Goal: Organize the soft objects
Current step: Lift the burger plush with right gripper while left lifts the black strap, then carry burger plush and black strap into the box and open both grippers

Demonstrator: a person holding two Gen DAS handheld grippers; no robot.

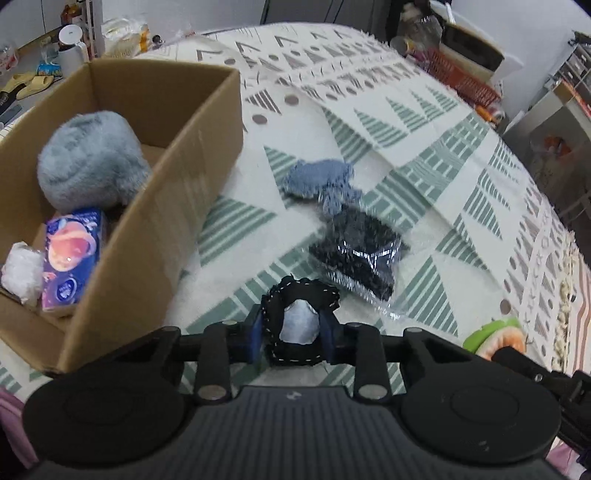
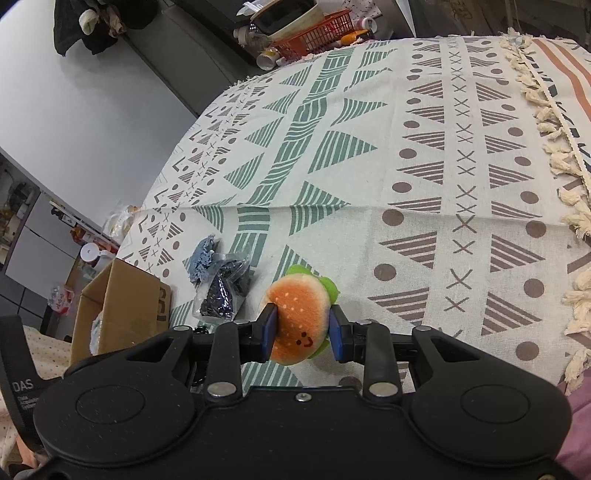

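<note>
Left wrist view: the left gripper is clenched on a black scrunchie with white stitching along its edge; a pale fabric patch shows in the scrunchie's middle, between the blue pads. Beyond it on the patterned cloth lies a clear bag of dark items, and just beyond that, touching it, a blue-grey knit piece. To the left stands an open cardboard box. Inside it are a fluffy grey-blue plush at the far end, a tissue pack printed with planets nearer, and a white fluffy lump at the pack's left. At the right edge, part of a burger plush shows, green and orange.

Right wrist view: the right gripper grasps the burger plush between its blue pads, one on each side of the orange bun; a small smiling face is on the bun and green felt sticks out at the far and near-right edges. To the left on the cloth lie the bag and the knit piece, touching. Farther left is the box, near the cloth's edge. A red basket with clutter sits beyond the far end.
</note>
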